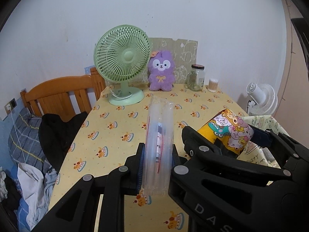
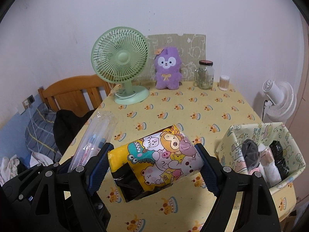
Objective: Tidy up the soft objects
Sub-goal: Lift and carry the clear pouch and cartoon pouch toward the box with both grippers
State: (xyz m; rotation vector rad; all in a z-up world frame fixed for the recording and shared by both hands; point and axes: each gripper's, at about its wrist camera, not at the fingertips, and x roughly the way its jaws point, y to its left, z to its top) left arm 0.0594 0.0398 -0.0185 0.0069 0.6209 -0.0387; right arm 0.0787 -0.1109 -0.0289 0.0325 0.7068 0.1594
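My left gripper (image 1: 157, 166) is shut on a clear plastic pack (image 1: 159, 145), held edge-on above the table; the pack also shows in the right wrist view (image 2: 94, 141). My right gripper (image 2: 152, 172) is shut on a soft yellow cartoon-print pack (image 2: 156, 158), held above the table; it also shows in the left wrist view (image 1: 227, 133). A fabric-lined box (image 2: 231, 137) at the right holds several rolled soft items (image 2: 260, 158). A purple plush toy (image 2: 168, 71) sits at the back of the table.
A green desk fan (image 2: 120, 67), a glass jar (image 2: 205, 75) and a cotton-swab tub (image 2: 224, 82) stand along the back of the yellow tablecloth (image 2: 193, 106). A wooden headboard (image 2: 77, 92) and bedding lie left. A white fan (image 2: 278, 100) stands right.
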